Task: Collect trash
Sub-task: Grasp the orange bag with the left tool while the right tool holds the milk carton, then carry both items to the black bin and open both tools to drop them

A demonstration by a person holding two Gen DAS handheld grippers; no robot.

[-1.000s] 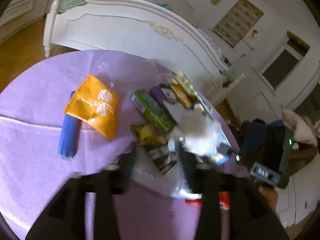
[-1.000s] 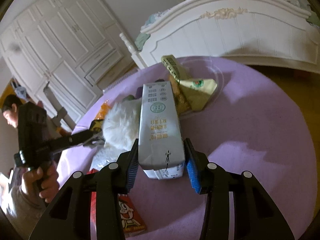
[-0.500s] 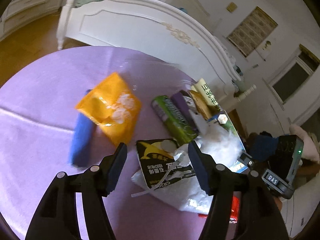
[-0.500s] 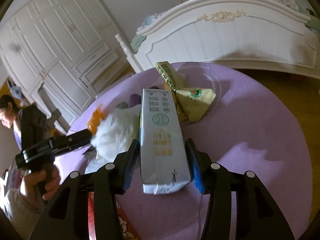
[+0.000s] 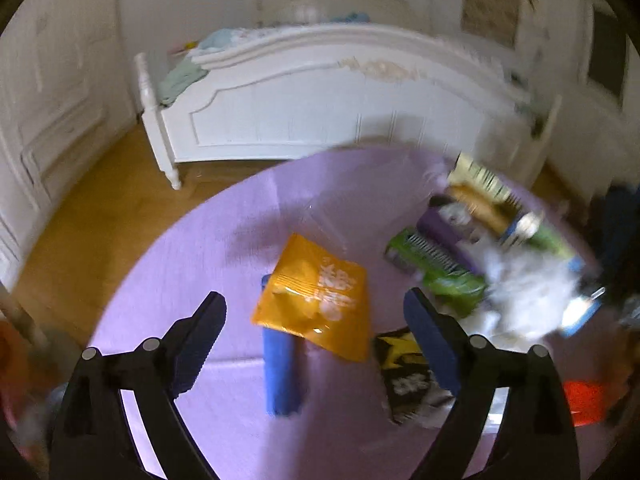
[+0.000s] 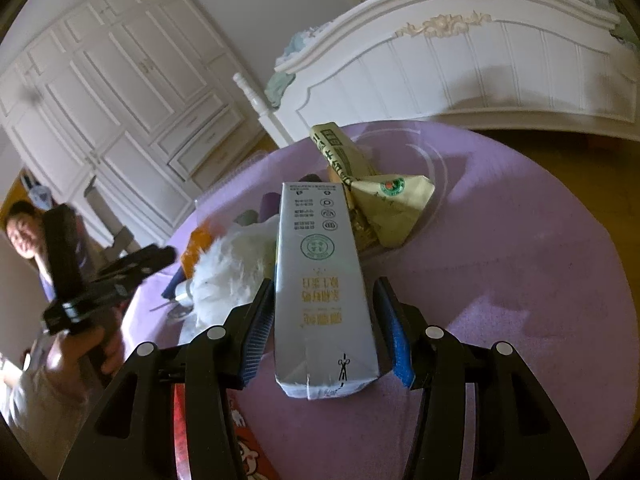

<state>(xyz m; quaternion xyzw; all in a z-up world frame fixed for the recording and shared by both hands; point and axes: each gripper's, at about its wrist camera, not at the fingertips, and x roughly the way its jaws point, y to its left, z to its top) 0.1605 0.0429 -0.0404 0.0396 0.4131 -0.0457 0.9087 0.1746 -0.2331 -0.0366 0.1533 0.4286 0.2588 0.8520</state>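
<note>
Trash lies on a round table with a purple cloth [image 5: 200,264]. My left gripper [image 5: 316,320] is open and empty above an orange snack bag [image 5: 316,292] that lies over a blue tube [image 5: 280,376]. A black and yellow wrapper [image 5: 404,376], a green box [image 5: 432,260] and white fluffy stuff [image 5: 528,292] lie to the right. My right gripper [image 6: 324,328] stands open around a grey carton [image 6: 320,280] that rests on the table, with a gap at each pad. The left gripper also shows in the right wrist view [image 6: 160,258].
A folded yellow-green wrapper [image 6: 388,200] sits on a clear plate [image 6: 432,160] behind the carton. A red packet [image 6: 244,448] lies under my right gripper. A white bed frame [image 5: 320,104] stands beyond the table, white wardrobes [image 6: 120,92] to the left.
My right gripper has opened and let go of the grey carton, which now rests on the table. My left gripper has opened wide and swung left over the orange bag.
</note>
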